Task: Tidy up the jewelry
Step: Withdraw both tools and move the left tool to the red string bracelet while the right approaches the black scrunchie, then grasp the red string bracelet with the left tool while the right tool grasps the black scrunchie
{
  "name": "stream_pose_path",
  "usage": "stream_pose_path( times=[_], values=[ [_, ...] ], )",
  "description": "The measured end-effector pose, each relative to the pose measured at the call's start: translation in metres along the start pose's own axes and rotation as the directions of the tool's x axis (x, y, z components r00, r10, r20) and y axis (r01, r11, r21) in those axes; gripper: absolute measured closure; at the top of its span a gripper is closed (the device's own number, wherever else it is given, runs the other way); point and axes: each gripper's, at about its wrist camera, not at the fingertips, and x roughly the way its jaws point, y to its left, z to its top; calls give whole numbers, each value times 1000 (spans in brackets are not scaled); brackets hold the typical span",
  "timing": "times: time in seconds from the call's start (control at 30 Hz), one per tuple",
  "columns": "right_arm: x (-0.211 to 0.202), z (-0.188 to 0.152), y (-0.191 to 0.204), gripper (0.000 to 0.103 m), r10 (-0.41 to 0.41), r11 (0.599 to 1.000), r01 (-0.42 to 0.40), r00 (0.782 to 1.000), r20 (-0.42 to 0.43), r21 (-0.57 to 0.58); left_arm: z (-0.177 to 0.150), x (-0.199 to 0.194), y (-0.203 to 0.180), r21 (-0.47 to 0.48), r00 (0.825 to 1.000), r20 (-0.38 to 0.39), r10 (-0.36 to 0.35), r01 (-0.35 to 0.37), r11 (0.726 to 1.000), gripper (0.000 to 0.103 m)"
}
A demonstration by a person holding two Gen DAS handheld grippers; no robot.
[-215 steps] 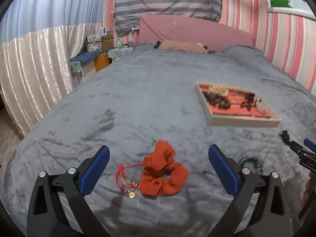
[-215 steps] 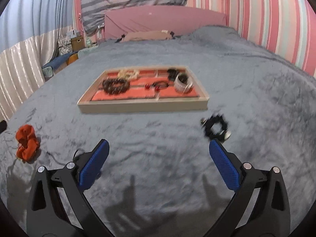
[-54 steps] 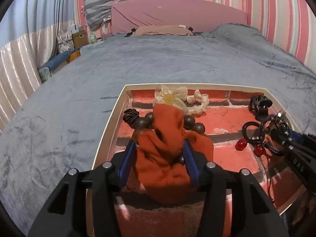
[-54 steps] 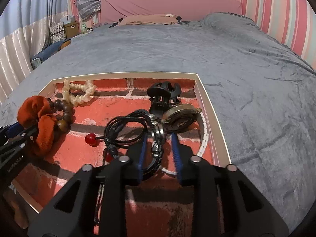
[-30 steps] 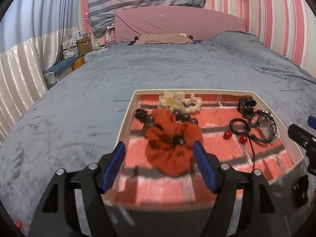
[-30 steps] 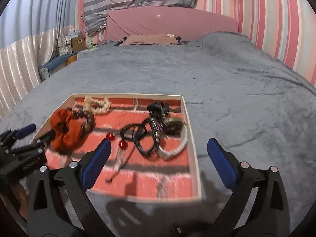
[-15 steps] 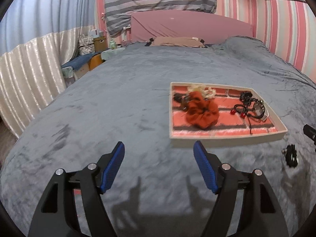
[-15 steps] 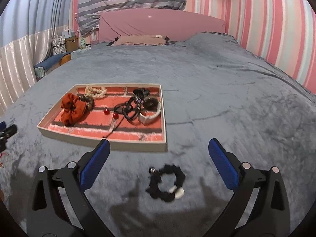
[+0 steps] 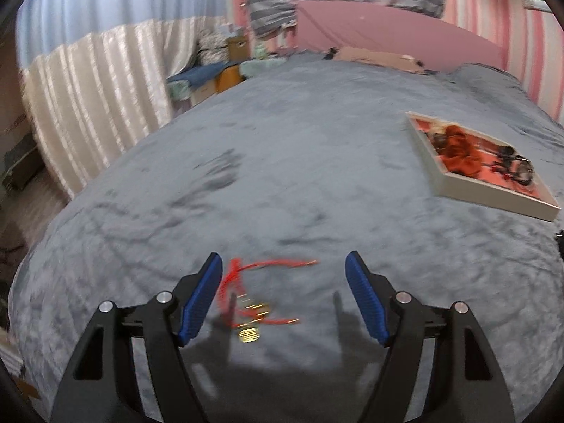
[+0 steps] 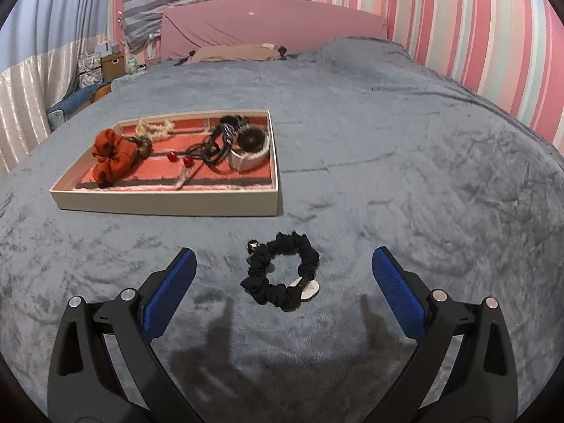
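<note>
A cream jewelry tray [image 10: 169, 206] with a red lining lies on the grey bed; it also shows in the left wrist view [image 9: 493, 195]. In it lie an orange scrunchie [image 10: 112, 157], wooden beads, black cords and a watch. My left gripper [image 9: 283, 296] is open and empty, low over a red cord bracelet with gold charms [image 9: 252, 303], which lies blurred between its fingers. My right gripper [image 10: 282, 282] is open and empty, with a black scrunchie [image 10: 283, 276] on the blanket between its fingers.
The grey blanket [image 10: 405, 162] covers the whole bed. A pink headboard [image 10: 271, 24] and striped pillow stand at the far end. The bed's left edge drops to a white curtain [image 9: 91, 98] and boxes.
Both grippers have pulled back from the tray. The left has swung left and down over the red cord bracelet. The right has dropped closer to the black scrunchie.
</note>
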Motion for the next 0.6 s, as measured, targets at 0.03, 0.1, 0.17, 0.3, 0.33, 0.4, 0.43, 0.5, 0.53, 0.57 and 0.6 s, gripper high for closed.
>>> stream_pose_path(
  times=[0.03,0.1,0.17,0.3,0.33,0.4,0.43,0.5,0.53,0.57,0.6],
  values=[
    [3,-1,0,6,-4,1000,4,1000,-4,-2,-3,3,5,-1,1000,-13,4,-4,1000,32],
    [13,-3,0,6,-16,1000,15,1000,-23,-8,-7,9,10,0,999,-35,7,-7,1000,32],
    [25,-6,0,6,-25,1000,25,999,-46,-8,-8,11,14,-9,999,-43,1,-2,1000,32],
    [43,-8,0,6,-25,1000,25,996,-85,-5,-9,15,17,-11,998,-55,-11,11,1000,32],
    [46,-8,0,6,-28,1000,27,995,-91,-8,-8,18,17,-11,998,-63,-11,10,1000,32],
    [51,-7,1,6,-28,1000,27,994,-101,-11,-10,23,21,-11,996,-85,-14,13,1000,32],
    [54,-6,1,6,-32,999,31,994,-107,-11,-10,26,22,-13,995,-97,-17,16,1000,32],
    [59,-5,2,8,-35,999,35,992,-119,-8,-10,33,25,-17,991,-127,-31,29,999,32],
    [60,-6,2,14,-36,999,35,992,-123,-7,-10,36,26,-20,990,-137,-33,31,999,32],
    [62,-6,3,18,-34,999,33,991,-128,-9,-10,39,28,-26,989,-143,-40,37,999,32],
    [64,-6,3,25,-32,999,31,990,-137,-12,-10,40,28,-30,988,-144,-48,44,999,32]
  ],
)
